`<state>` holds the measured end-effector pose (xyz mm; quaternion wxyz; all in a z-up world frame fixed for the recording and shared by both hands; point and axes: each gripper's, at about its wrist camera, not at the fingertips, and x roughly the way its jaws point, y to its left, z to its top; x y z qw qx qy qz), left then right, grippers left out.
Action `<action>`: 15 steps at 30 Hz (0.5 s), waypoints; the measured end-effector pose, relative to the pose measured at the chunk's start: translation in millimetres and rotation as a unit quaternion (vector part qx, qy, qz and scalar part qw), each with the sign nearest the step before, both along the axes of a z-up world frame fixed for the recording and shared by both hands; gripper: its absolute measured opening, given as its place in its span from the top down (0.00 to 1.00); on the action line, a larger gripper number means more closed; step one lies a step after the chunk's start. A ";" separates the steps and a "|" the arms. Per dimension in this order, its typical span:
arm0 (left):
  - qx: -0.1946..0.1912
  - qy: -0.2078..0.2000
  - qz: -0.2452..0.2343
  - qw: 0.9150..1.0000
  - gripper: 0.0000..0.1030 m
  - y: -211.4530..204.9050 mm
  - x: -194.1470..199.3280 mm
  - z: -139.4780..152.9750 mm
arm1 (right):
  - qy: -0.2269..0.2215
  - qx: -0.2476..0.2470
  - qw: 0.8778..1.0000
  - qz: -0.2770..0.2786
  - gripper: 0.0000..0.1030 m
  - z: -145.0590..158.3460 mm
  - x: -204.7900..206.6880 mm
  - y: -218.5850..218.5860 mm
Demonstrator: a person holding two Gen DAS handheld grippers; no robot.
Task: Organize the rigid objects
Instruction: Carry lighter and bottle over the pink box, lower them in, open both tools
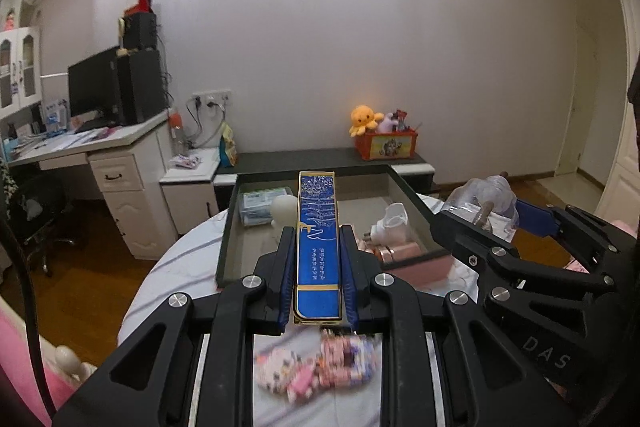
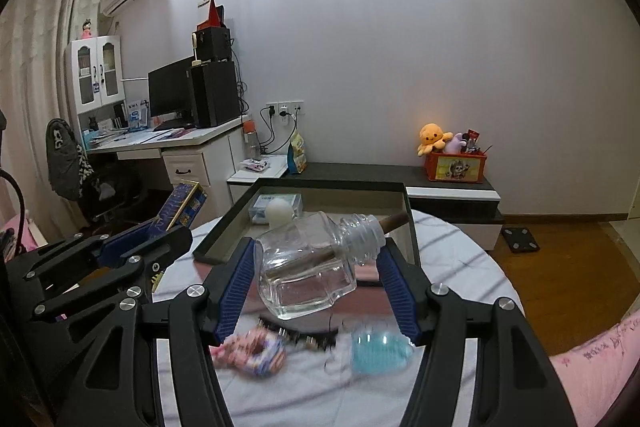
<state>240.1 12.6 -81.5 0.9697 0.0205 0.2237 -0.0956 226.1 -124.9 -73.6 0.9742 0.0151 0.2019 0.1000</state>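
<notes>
bedroom with white wall, desk and monitor at left, low dark bench at the back; round worktop (image 2: 460,251) under a pale marbled cloth, carrying a dark-rimmed tray (image 1: 230,227) with a few items already inside.

left hand-held gripper (image 1: 318,263) closed tight on a slim blue box with gold trim (image 1: 318,223), pads pressing both long sides. box held above the near edge of the tray, long axis running straight ahead along the fingers, far end pointing over the tray toward the back wall, patterned face up.

right hand-held gripper (image 2: 320,283) partly open yet clamped on a clear glass bottle (image 2: 308,267), one pad on the base, the other at the threaded neck. bottle lying on its side, tilted, neck up and to the right, a brown stick inside jutting out of the mouth; held just short of the tray's near rim.

likely step: carrying both to the tray. best to keep both grips firm, bring the box in lengthwise along a free stretch of tray, lower the glass gently, and avoid knocking the white ball (image 2: 282,213) or the stick.

loose trinkets on the cloth below, blurred, not yet sorted.
</notes>
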 end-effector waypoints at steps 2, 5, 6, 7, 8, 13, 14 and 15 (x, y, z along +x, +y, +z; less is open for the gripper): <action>0.001 0.014 -0.001 1.000 0.80 -0.6 24.5 -1.3 | 0.019 0.007 1.000 0.006 0.39 1.0 26.1 -0.7; 0.005 0.043 0.004 0.999 0.80 -1.8 68.0 -11.6 | 0.049 0.015 0.999 0.016 0.39 -2.9 63.4 -2.1; 0.001 0.062 0.001 0.998 0.80 -1.3 84.8 -18.6 | 0.063 0.017 0.998 0.018 0.39 -6.9 79.3 -2.0; -0.004 0.077 -0.001 0.997 0.80 -1.7 97.7 -24.7 | 0.071 0.018 0.997 0.019 0.39 -10.9 90.2 -2.8; -0.006 0.094 -0.002 0.996 0.80 -1.5 114.0 -33.5 | 0.088 0.017 0.996 0.019 0.39 -17.4 108.5 -2.3; 0.011 0.137 0.002 0.991 0.80 -7.9 150.9 -63.2 | 0.145 0.017 0.989 0.016 0.39 -48.6 160.5 -4.8; 0.010 0.143 0.002 0.990 0.80 -8.6 154.6 -67.2 | 0.154 0.017 0.988 0.017 0.39 -55.5 168.9 -5.1; 0.011 0.147 0.002 0.989 0.79 -9.0 157.2 -70.2 | 0.160 0.019 0.987 0.017 0.38 -60.1 172.8 -5.8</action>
